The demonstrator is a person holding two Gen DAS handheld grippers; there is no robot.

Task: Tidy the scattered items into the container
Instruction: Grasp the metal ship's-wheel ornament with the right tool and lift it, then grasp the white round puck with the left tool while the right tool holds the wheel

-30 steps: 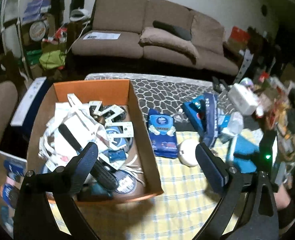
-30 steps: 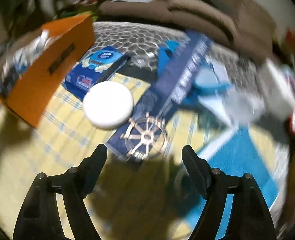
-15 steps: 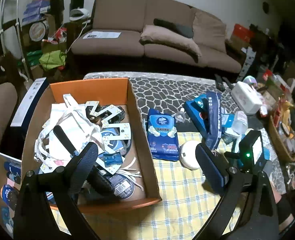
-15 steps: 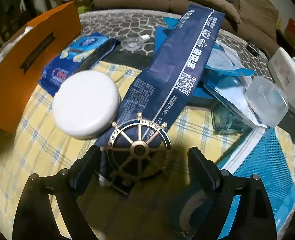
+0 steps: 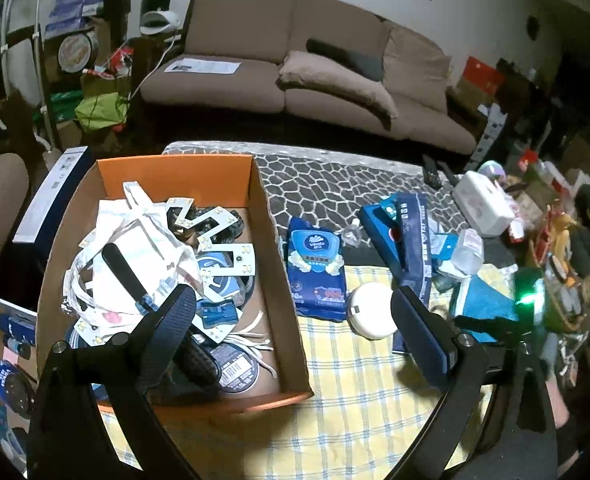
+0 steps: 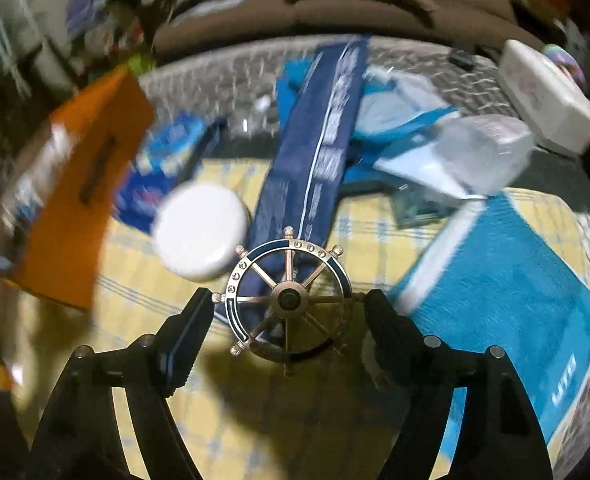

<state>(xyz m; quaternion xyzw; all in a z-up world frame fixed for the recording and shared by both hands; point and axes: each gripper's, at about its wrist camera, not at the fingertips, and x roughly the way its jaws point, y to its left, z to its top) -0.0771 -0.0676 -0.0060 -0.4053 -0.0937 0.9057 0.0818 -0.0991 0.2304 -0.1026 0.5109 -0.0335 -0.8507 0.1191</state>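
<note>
A brass and blue ship's-wheel ornament sits between the fingers of my right gripper. The jaws are closing, and both pads touch its handles. The wheel looks sharp while everything behind it is blurred. Behind it are a white round disc and a long dark blue pack on the yellow checked cloth. The orange cardboard box at the left holds several items. My left gripper hangs open over the box's right wall, with nothing between its fingers.
A blue wipes pack lies beside the box. A turquoise pouch, a clear plastic tub and a white case crowd the right side. A sofa stands behind the table, and clutter lines the right edge.
My right gripper came down around the ship's wheel, rolled, and narrowed its jaws onto it. The left gripper has stayed put and open.
</note>
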